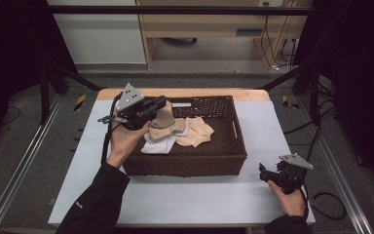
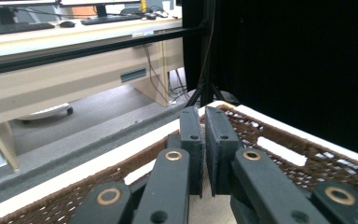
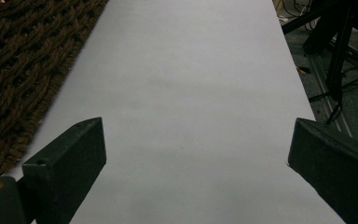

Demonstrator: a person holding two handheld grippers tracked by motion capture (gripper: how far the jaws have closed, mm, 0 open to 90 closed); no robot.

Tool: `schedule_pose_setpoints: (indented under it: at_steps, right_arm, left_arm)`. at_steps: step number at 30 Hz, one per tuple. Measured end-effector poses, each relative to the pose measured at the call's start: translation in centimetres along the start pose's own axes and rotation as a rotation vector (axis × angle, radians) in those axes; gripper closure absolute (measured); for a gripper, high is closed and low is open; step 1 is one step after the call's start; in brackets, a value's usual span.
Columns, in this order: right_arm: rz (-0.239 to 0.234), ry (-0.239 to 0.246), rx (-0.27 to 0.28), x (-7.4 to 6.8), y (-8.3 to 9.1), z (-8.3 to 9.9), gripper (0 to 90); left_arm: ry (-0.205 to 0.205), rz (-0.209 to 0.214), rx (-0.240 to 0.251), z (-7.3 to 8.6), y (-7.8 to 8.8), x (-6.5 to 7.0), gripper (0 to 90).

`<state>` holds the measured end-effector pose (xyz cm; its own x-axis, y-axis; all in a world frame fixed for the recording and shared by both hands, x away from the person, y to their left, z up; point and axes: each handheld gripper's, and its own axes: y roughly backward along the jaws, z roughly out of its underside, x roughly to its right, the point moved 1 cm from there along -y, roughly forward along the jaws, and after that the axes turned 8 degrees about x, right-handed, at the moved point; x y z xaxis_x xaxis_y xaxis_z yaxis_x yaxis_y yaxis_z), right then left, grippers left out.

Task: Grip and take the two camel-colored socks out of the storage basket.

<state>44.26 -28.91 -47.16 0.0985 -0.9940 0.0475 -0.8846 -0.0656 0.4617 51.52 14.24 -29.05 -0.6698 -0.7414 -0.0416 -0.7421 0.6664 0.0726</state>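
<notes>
Beige fabric, probably a sock (image 1: pixel 161 121), is hanging from the left gripper (image 1: pixel 161 108) over the left part of the brown woven basket (image 1: pixel 224 161). In the high view the jaws are pointing to the right, across the basket, and the sock is drooping down from their tips toward the other pieces below: more beige cloth (image 1: pixel 197 131) and a white piece (image 1: pixel 158 145) lying on the basket floor. In the left gripper view the left gripper (image 2: pixel 204 140) is showing its two black pads almost together, with only a thin slit between them, and a bit of pale fabric is visible low between the jaws; so I am judging that they are clamped on the sock.

The right gripper (image 1: pixel 264 171) is resting low on the white table cover (image 1: pixel 185 200), to the right of the basket's front corner. In the right gripper view its jaws are standing wide apart with nothing between them, only the bare table cover (image 3: pixel 191 93) and the basket's edge (image 3: pixel 23 70) at the side.

The relation that matters for the coming move: the sock is hanging with its long axis downward, to the left of the free right gripper and farther away, with the basket wall between them. The left hand (image 1: pixel 121 141) is already holding it, so it is the nearer one; the free table surface lies toward the person.
</notes>
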Motion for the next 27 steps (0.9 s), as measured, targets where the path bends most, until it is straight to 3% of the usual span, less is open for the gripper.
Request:
schedule_pose_setpoints:
  at_steps: [7, 14, 27]
  right_arm:
    - [-0.001, 0.002, 0.001, 0.0, 0.0, 0.0, 4.5]
    - [-0.002, 0.001, 0.0, 0.0, 0.0, 0.0, 4.5]
    - [-0.004, 0.004, 0.001, 0.0, 0.1, 0.0, 4.6]
  left_arm:
    - [0.008, 0.023, 0.008, -0.8, 1.1, 1.4, 86.1]
    - [0.006, 0.065, 0.045, -1.3, 3.1, 2.8, 86.1]
    - [0.018, 0.15, 0.073, 0.6, 6.6, 5.5, 86.1]
